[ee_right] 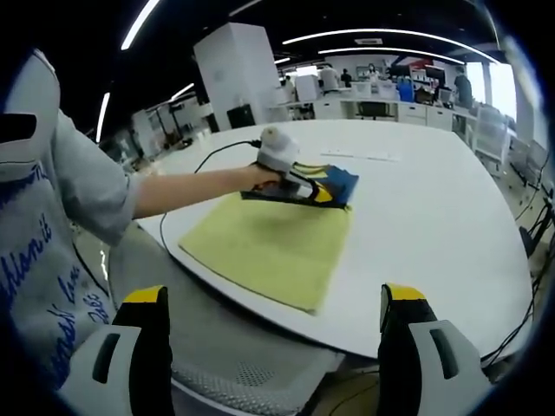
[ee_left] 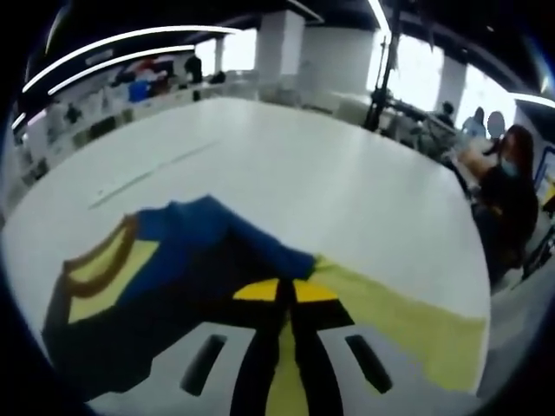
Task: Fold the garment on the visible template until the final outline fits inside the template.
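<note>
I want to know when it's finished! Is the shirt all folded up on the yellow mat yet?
Not yet. The blue and black garment lies bunched at the far end of the yellow template. The left gripper has its jaws closed on the fabric, so folding is under way. The right gripper hangs open off the white table, holding nothing. Left to do: fold it neatly so its outline sits inside the template.

Open counter (ee_right: 434,208) is seen beyond and right of the yellow template (ee_right: 269,243); passage at its far end is blocked by the left gripper (ee_right: 299,186) and a forearm (ee_right: 191,191).
</note>
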Action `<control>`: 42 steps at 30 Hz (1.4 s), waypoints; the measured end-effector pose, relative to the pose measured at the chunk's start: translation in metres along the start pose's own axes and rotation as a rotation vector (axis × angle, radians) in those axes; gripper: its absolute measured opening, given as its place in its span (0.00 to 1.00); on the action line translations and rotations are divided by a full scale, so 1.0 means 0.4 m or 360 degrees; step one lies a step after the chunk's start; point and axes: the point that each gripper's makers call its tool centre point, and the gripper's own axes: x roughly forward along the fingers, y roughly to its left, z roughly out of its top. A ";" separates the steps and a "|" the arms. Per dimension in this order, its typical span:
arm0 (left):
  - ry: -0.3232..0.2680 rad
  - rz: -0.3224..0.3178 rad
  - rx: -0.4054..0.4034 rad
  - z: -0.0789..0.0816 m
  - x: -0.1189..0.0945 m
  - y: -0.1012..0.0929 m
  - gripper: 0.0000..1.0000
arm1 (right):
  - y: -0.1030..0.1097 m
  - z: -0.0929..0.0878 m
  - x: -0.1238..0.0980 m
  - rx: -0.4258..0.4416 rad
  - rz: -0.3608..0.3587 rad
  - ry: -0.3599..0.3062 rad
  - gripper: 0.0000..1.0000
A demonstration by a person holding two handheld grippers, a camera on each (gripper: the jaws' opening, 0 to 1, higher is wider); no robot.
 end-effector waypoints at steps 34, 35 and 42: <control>-0.0094 -0.0090 0.0095 0.009 -0.044 -0.069 0.31 | 0.008 -0.005 -0.003 -0.0010 -0.0003 0.0000 1.00; -0.0093 -0.0079 0.0093 0.008 -0.048 -0.067 0.33 | 0.009 -0.004 -0.003 -0.0012 -0.0002 -0.0003 1.00; -0.0094 0.0002 0.0031 0.011 -0.087 -0.046 0.50 | 0.012 -0.003 -0.005 -0.0012 -0.0006 -0.0010 1.00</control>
